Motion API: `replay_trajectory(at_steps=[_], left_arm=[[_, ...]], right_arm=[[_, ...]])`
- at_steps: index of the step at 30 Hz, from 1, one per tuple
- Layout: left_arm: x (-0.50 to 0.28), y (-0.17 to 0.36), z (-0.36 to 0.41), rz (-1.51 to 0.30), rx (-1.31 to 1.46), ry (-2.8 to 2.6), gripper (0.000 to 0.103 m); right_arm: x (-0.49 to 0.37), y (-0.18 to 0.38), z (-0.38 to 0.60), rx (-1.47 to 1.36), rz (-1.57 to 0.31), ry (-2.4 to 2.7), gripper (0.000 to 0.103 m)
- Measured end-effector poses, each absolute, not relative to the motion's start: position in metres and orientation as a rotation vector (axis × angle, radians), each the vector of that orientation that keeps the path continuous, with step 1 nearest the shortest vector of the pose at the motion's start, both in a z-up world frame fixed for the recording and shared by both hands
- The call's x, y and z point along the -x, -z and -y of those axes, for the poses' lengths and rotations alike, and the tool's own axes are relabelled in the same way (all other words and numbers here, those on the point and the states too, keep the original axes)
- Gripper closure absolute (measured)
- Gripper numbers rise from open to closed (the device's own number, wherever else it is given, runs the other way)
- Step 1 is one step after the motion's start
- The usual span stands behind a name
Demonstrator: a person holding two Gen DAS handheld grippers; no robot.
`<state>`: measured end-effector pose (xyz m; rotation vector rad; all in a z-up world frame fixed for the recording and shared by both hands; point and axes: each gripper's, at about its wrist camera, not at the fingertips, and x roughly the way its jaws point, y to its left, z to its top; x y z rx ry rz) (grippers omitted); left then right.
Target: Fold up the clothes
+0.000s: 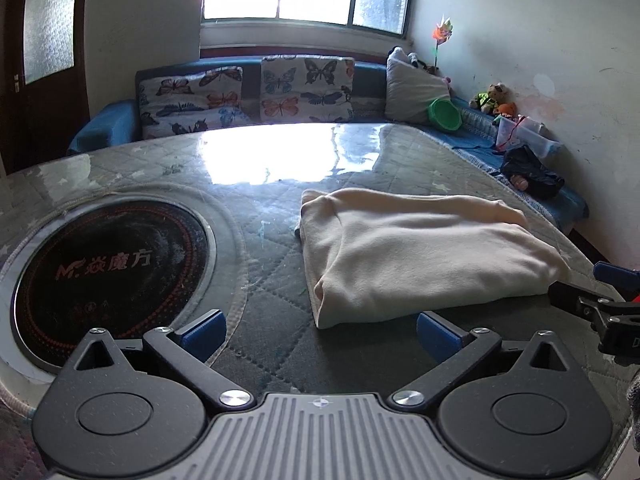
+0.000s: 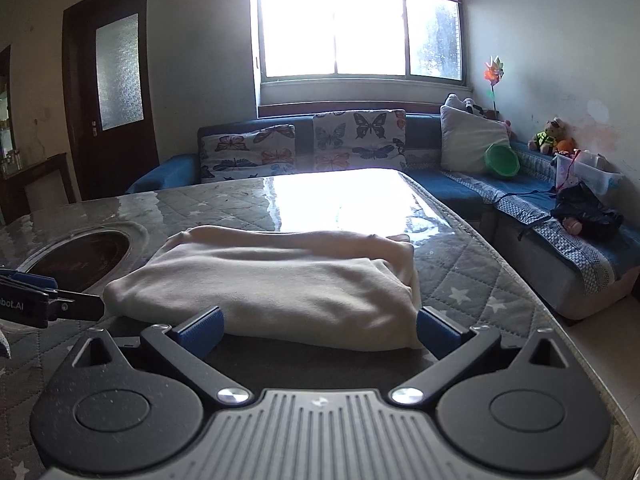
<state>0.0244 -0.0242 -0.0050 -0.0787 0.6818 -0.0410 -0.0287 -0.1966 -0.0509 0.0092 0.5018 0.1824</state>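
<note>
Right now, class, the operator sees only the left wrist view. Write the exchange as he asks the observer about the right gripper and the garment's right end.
Operator: Is the right gripper open?
Observer: Yes, its jaws stand wide apart, facing the garment's near edge.
Operator: How does the cream garment look at its right end?
Observer: Stacked folded layers show there, one upon another.
</note>
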Motion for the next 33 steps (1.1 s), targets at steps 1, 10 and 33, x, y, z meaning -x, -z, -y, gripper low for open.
replay_trajectory(at_steps=[1,10,33], left_arm=[[-0.024,0.005,0.025,-0.682,0.077,0.044,0.000],[-0.017,0.005,0.033,-0.691,0.058,0.069,0.000],[-0.004,0.007,0.051,-0.718,0.013,0.069,0.000]], right_arm=[[0.030,0.051,0.196,-0.009,-0.501,-0.183,0.000],[0.038,0.049,0.195,-0.005,-0.508,-0.197,0.000],[0.046,0.050,0.193,-0.006,-0.514,-0.234,0.000]])
